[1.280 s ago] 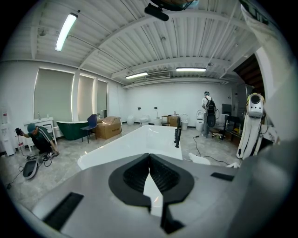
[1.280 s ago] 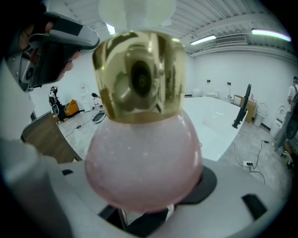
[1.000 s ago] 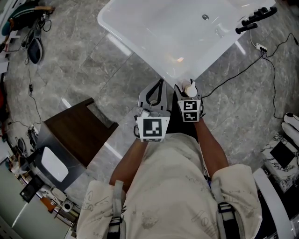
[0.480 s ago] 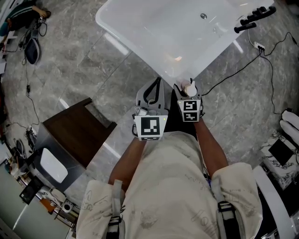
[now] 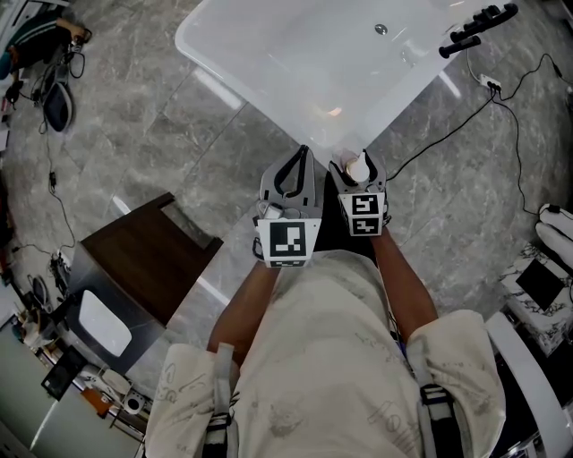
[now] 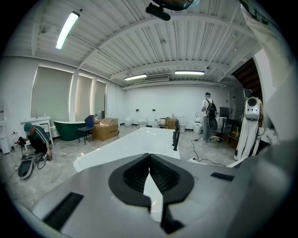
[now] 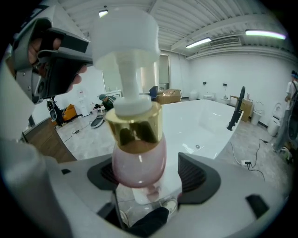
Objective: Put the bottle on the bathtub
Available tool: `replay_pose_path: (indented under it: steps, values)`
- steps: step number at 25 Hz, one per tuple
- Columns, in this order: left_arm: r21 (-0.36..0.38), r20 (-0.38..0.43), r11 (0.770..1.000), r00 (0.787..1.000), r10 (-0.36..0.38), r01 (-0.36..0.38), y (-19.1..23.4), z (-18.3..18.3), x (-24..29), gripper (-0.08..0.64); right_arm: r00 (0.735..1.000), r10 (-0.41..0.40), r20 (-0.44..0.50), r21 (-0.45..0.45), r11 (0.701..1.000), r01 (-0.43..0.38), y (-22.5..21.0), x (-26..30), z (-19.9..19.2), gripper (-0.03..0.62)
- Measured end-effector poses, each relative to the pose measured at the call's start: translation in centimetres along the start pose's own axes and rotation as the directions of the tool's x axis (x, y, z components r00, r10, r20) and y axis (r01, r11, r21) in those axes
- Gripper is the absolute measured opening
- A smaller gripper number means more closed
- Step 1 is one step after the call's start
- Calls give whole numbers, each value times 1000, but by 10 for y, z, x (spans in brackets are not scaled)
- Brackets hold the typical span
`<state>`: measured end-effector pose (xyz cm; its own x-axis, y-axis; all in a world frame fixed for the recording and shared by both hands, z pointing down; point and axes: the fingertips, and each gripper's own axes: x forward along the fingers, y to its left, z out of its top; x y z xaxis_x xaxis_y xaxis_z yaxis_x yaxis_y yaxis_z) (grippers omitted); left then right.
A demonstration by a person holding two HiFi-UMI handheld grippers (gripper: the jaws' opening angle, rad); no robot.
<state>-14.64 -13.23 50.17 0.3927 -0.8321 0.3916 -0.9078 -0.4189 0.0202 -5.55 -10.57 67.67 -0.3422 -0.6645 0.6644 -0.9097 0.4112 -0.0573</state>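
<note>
A pump bottle (image 7: 137,153) with a pink body, gold collar and white pump head stands upright between the jaws of my right gripper (image 7: 153,174), which is shut on it. In the head view the bottle's white top (image 5: 358,167) shows in the right gripper (image 5: 355,164), just short of the near corner of the white bathtub (image 5: 233,80). My left gripper (image 5: 303,154) is beside it, shut and empty, its tips meeting (image 6: 149,160) with the bathtub (image 6: 135,144) straight ahead.
A black faucet (image 5: 474,27) stands on the tub's far right rim, with cables (image 5: 501,98) on the grey floor beside it. A dark wooden stand (image 5: 152,255) is at my left. A person crouches at the far left (image 5: 36,40); another stands beyond the tub (image 6: 208,116).
Both grippers have crept forward toward the tub's near corner, the bottle still held in the right one. The head view has shifted slightly.
</note>
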Motion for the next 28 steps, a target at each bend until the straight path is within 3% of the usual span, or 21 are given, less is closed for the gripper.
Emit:
replay_pose_path:
  steps: [7, 19, 28]
  values:
    - [10, 23, 1000, 1000, -4, 4, -1, 9, -5, 3, 991, -6, 132, -5, 1000, 7, -2, -39, 52, 310]
    - [4, 70, 1000, 997, 18, -18, 9, 26, -22, 3, 947, -20, 321, -38, 999, 34, -1, -103, 122, 313]
    - [13, 146, 997, 987, 74, -76, 30, 54, -44, 3, 888, -31, 459, -49, 997, 61, 0, -135, 179, 313]
